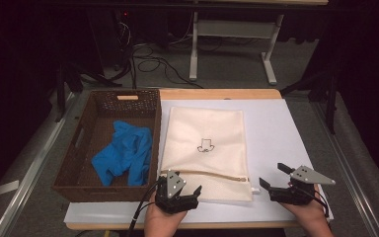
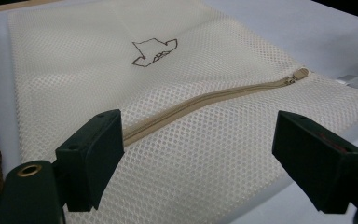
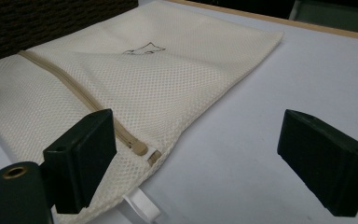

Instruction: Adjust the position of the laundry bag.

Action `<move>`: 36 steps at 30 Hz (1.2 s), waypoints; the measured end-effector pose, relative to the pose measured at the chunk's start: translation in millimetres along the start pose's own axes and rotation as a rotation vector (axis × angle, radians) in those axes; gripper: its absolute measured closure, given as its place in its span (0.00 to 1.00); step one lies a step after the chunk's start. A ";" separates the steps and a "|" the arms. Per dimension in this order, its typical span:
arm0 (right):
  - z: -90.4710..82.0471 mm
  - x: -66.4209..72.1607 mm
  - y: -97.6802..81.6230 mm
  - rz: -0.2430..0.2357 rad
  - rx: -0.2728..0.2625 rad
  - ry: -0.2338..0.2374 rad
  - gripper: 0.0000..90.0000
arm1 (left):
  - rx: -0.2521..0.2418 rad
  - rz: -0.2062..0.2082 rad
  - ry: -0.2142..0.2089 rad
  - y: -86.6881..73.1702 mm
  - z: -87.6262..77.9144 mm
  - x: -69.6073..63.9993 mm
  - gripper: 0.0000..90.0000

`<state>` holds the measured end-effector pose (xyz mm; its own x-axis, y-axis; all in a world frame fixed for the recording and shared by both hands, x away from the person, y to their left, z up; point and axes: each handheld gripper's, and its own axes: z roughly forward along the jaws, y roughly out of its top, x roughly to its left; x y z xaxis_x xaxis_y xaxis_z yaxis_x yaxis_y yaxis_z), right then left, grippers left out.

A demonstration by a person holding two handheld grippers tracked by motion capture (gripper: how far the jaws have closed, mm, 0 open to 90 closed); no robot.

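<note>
Basket (image 1: 76,163) (w/ blue cloth (image 1: 123,153)) just left of mesh bag (image 1: 205,148).

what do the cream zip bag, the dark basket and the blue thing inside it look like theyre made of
Flat cream zip bag: fine mesh fabric, probably synthetic, matte; tiny regular holes show across it, with a tan woven zipper.
Dark brown rectangular basket: woven wicker or rattan-like strands, textured walls.
Crumpled blue item: soft cloth or thin glove material; the folds leave it open.
</note>
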<state>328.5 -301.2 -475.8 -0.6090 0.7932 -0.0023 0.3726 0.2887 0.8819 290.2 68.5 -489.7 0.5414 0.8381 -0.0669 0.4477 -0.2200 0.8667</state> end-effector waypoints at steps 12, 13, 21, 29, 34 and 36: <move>22.7 9.1 14.9 -0.021 0.004 -0.009 0.17 | -0.003 0.004 0.012 -0.5 0.8 1.0 0.18; 24.1 9.7 16.3 -0.019 0.003 -0.008 0.17 | 0.000 0.005 0.012 -0.5 0.7 1.2 0.18; 45.1 15.3 27.8 -0.044 0.014 -0.009 0.18 | -0.002 -0.002 0.012 -1.5 0.0 2.4 0.17; 64.6 18.6 35.0 -0.050 0.038 -0.015 0.18 | -0.002 -0.007 0.010 -2.0 1.0 2.6 0.17; 81.9 15.5 38.0 -0.029 0.073 -0.020 0.19 | -0.004 -0.010 0.006 -2.6 1.7 2.7 0.17; 85.9 13.9 38.3 -0.018 0.087 -0.025 0.19 | -0.006 -0.009 0.004 -2.6 1.0 2.4 0.17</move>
<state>394.3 -233.1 -482.5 -0.5992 0.8000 -0.0305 0.4214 0.3476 0.8376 291.1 70.6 -492.6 0.5349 0.8418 -0.0730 0.4482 -0.2095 0.8690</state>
